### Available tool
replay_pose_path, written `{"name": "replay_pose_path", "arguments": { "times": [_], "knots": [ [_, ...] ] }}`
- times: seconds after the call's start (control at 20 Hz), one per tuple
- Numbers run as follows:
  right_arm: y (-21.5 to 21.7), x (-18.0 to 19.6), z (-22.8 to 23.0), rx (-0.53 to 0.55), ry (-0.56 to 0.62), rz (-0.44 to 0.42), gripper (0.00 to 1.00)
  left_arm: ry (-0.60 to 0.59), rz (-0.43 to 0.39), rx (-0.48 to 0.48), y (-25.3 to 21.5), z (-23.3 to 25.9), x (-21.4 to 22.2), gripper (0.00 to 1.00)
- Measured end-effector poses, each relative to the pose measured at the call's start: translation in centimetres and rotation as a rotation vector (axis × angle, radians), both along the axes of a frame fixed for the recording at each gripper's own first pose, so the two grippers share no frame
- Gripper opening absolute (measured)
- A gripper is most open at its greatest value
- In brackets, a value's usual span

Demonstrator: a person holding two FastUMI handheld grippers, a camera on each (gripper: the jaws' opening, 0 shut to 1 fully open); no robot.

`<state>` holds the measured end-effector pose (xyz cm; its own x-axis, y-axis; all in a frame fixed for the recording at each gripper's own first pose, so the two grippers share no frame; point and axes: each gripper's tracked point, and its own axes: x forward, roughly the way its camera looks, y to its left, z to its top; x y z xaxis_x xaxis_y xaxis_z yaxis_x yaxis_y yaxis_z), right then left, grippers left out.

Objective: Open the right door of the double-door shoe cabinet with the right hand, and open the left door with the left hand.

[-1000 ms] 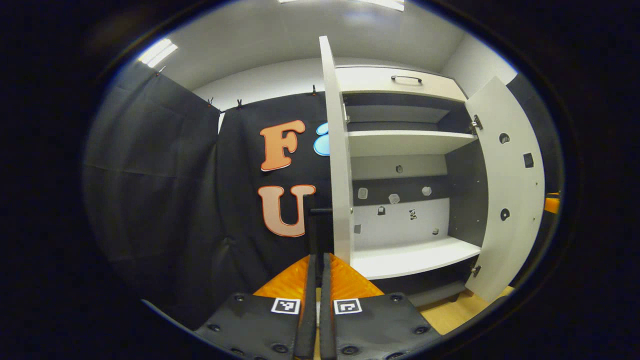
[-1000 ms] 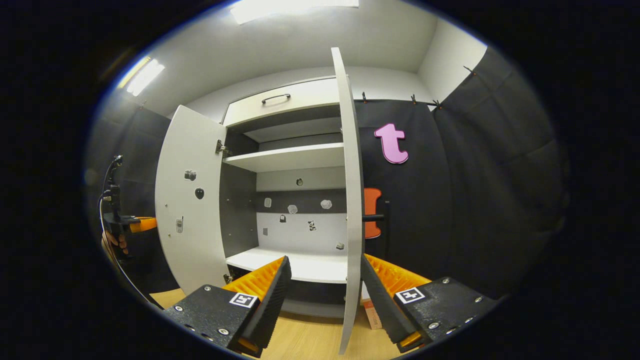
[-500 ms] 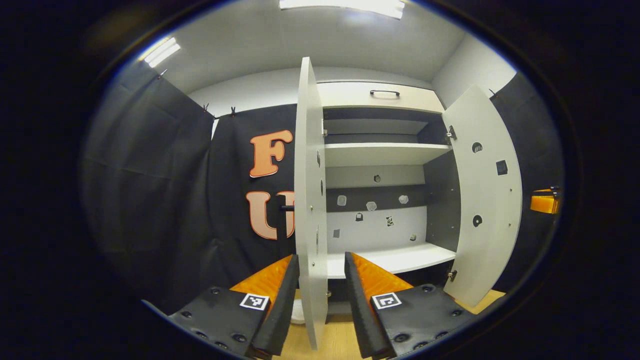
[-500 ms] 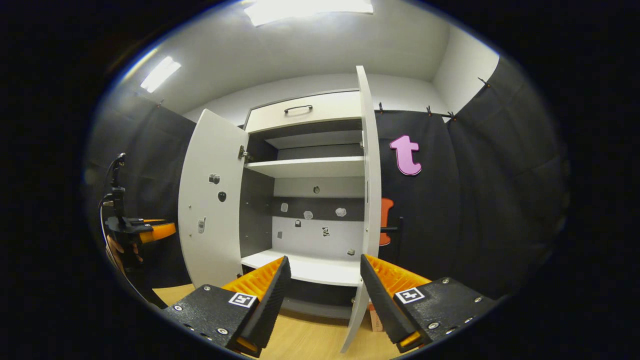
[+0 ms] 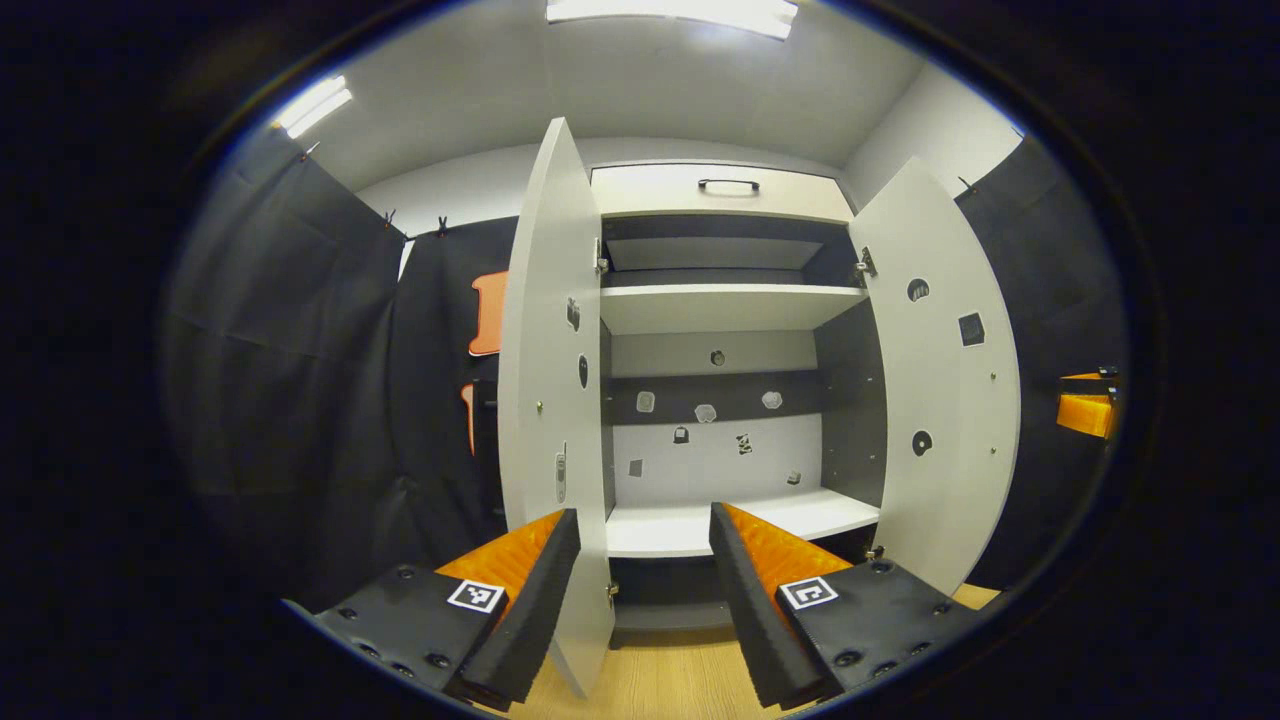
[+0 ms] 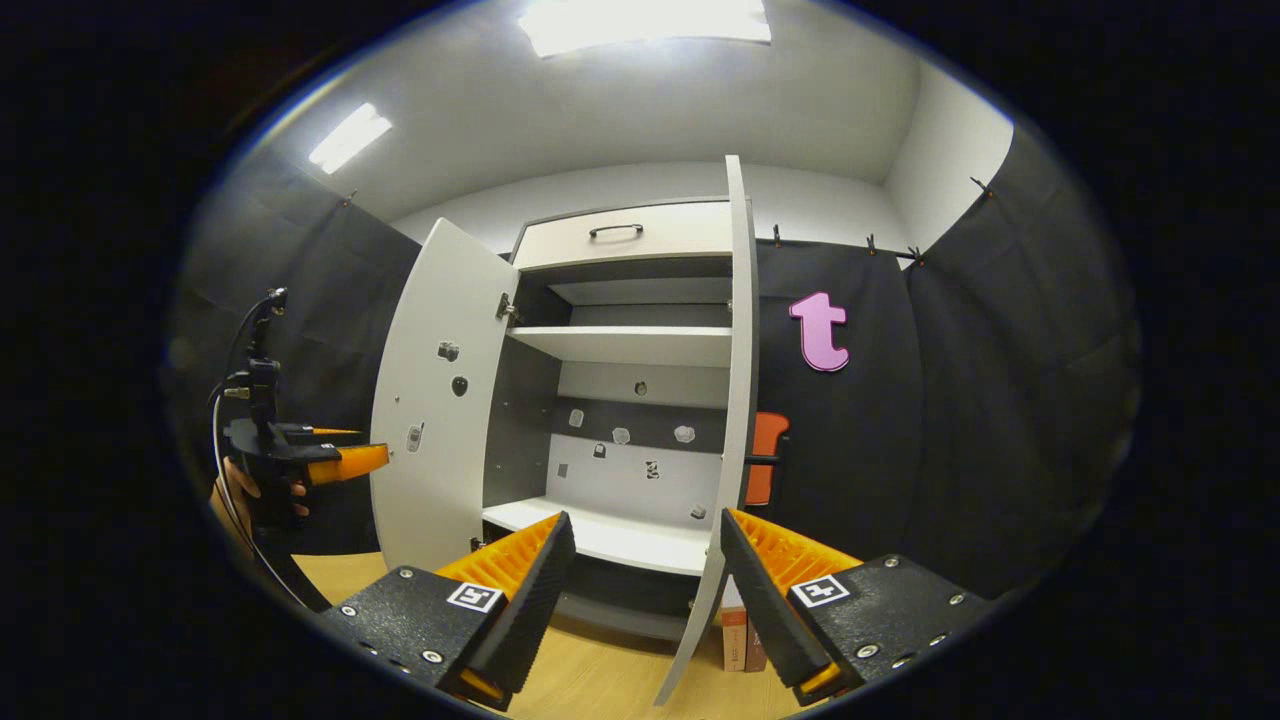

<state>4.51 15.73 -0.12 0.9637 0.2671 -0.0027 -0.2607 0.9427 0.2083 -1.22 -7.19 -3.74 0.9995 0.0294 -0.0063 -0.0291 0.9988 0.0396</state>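
Note:
The white shoe cabinet (image 5: 720,305) stands with both doors swung out. In the left gripper view the left door (image 5: 545,380) shows its inner face. Its lower edge hangs between the fingers of my open left gripper (image 5: 635,590), close by the left finger (image 5: 525,610). The right door (image 5: 940,400) stands wide on the other side. In the right gripper view the right door (image 6: 737,400) is nearly edge-on, with its dark handle (image 6: 765,460) behind it. My right gripper (image 6: 645,590) is open, and that door's bottom edge passes between its fingers. The left door (image 6: 440,400) stands open beyond.
A closed drawer (image 5: 720,190) with a dark handle tops the cabinet. A hand holds the left gripper (image 6: 300,465) at the far left of the right gripper view. A small box (image 6: 740,640) sits on the wooden floor (image 6: 600,680) under the right door. Black cloth hangs on both sides.
My left gripper, shut on the left door's edge a second ago, has opened and drawn back. The left door has swung wider. My right gripper has backed away, staying open.

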Motion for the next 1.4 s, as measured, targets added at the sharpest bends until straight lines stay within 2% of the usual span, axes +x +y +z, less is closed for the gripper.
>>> {"name": "replay_pose_path", "arguments": {
  "times": [0.05,0.1,0.2,0.75,1.4],
  "knots": [
    [0.2,0.2,0.1,0.003,-0.002,0.004,0.9,-0.005,0.002,-0.001,-0.1,0.2,0.1,0.86],
    [0.1,0.1,0.1,0.005,-0.005,0.006,0.9,-0.01,0.004,-0.003,-0.2,0.4,0.3,0.92],
    [0.0,0.4,0.3,0.009,-0.014,0.004,0.93,-0.021,0.016,-0.009,-0.1,0.8,0.4,0.95],
    [0.7,1.7,-0.4,0.032,-0.001,0.011,0.94,-0.035,0.037,-0.002,0.3,1.2,0.2,0.95],
    [0.8,2.4,0.2,0.018,-0.001,0.004,0.94,-0.098,0.032,0.012,-0.6,4.3,0.4,0.95]
  ]
}}
